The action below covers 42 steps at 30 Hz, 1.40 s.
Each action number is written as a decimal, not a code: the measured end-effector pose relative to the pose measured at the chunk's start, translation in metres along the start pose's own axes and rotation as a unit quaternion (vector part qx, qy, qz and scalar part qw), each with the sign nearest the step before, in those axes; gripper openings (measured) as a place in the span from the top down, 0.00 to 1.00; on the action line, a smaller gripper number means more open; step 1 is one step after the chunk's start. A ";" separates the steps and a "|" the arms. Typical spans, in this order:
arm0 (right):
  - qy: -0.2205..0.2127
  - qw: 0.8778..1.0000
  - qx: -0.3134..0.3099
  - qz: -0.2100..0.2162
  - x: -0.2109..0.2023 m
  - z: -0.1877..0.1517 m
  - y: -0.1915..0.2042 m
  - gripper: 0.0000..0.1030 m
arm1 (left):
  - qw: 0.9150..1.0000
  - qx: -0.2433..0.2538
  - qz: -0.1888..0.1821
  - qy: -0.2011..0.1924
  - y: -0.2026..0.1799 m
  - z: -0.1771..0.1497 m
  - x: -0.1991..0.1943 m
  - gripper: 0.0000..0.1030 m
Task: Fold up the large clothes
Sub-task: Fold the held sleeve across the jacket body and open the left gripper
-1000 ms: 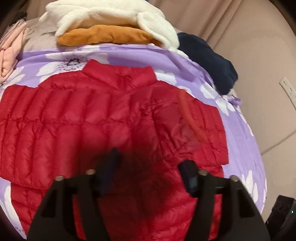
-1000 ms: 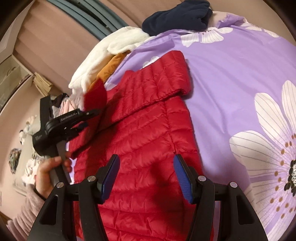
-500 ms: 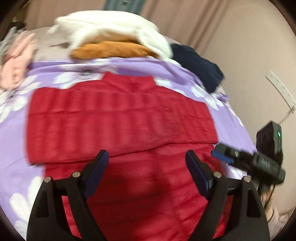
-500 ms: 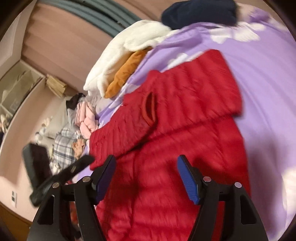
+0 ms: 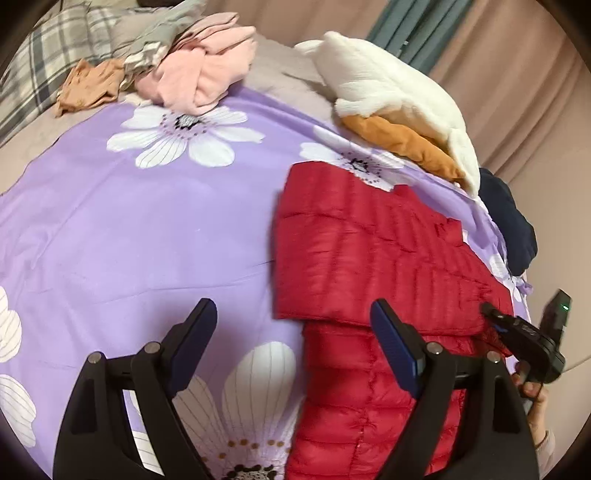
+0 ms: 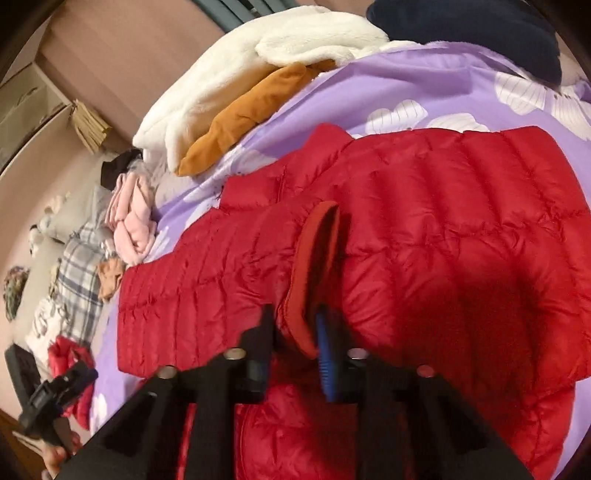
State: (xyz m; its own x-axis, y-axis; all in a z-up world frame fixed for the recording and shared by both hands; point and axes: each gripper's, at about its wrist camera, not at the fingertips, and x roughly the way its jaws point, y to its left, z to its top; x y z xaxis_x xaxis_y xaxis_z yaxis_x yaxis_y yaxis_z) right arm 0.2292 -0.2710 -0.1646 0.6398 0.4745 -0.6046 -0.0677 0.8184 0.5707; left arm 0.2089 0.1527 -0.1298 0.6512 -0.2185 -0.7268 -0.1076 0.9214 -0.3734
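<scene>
From the left wrist camera, the left gripper point(image 5: 295, 332) hovers over a bed covered by a purple bedspread point(image 5: 129, 229) printed with large white flowers; its jaws stand wide apart with nothing between them. A red quilted puffer jacket point(image 5: 369, 266) lies flat on the bedspread to the right of the jaws, with a sleeve folded across its upper part, and the right blue fingertip overlaps its edge in this view. Behind the jacket rests a fluffy white garment point(image 5: 388, 85) on top of an orange garment point(image 5: 402, 144), with a dark navy garment point(image 5: 513, 229) just beyond them at the bed's edge. A pink garment point(image 5: 199, 81) and a plaid cloth point(image 5: 40, 62) sit at the far end of the bed. At the right edge, the right gripper point(image 5: 495, 317) reaches the jacket's far side, held in a hand. From the right wrist camera, the right gripper point(image 6: 291, 332) sits directly on the red quilted puffer jacket point(image 6: 461, 221), its jaws closed together on a red sleeve cuff point(image 6: 314, 266) that stands up between the blue pads. The white garment point(image 6: 229, 74), orange garment point(image 6: 243, 114) and navy garment point(image 6: 480, 26) lie beyond the jacket, and the left gripper point(image 6: 62, 384) shows low at the left edge.
</scene>
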 end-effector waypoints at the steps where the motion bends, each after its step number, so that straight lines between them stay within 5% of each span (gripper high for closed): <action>1: -0.015 1.000 0.000 -0.001 -0.007 0.003 0.000 0.83 | 1.000 -0.001 -0.004 0.001 0.000 -0.001 0.000 0.17; 5: -0.058 0.998 0.020 -0.019 -0.046 0.010 -0.013 0.83 | 1.000 0.002 -0.023 0.002 -0.010 0.002 0.005 0.17; 11: -0.010 0.993 -0.022 -0.114 -0.044 0.005 -0.023 0.83 | 0.998 0.018 -0.053 0.000 -0.043 0.013 0.020 0.17; 16: 0.000 0.989 -0.035 -0.144 -0.047 0.002 -0.028 0.83 | 0.997 0.052 -0.048 0.014 -0.071 0.019 0.044 0.19; 18: -0.005 0.982 -0.062 -0.181 -0.051 0.001 -0.020 0.74 | 0.997 0.065 -0.045 0.011 -0.076 0.018 0.051 0.19; 20: -0.054 0.974 -0.073 -0.209 -0.064 0.001 -0.009 0.64 | 0.996 0.075 -0.050 0.011 -0.080 0.016 0.059 0.20; 23: -0.102 0.969 -0.116 -0.194 -0.074 0.001 0.012 0.64 | 0.995 0.085 -0.049 0.031 -0.082 0.011 0.077 0.34; 25: -0.075 0.976 -0.138 -0.151 -0.061 0.002 0.018 0.64 | 0.994 0.093 -0.038 0.054 -0.081 0.006 0.092 0.44; 31: 0.036 0.976 -0.122 -0.177 -0.005 -0.007 -0.009 0.64 | 0.989 0.118 -0.022 0.089 -0.080 -0.004 0.116 0.42; 42: 0.038 0.983 -0.097 -0.154 -0.011 -0.009 -0.008 0.62 | 0.992 0.074 -0.030 0.097 -0.073 -0.001 0.105 0.39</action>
State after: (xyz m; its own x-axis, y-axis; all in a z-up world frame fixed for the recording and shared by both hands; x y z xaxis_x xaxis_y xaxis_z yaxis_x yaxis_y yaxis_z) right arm 0.2161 -0.2796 -0.1676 0.5941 0.2124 -0.7758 -0.0299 0.9697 0.2426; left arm 0.2842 0.0624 -0.1790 0.4941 -0.3194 -0.8086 0.0477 0.9386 -0.3416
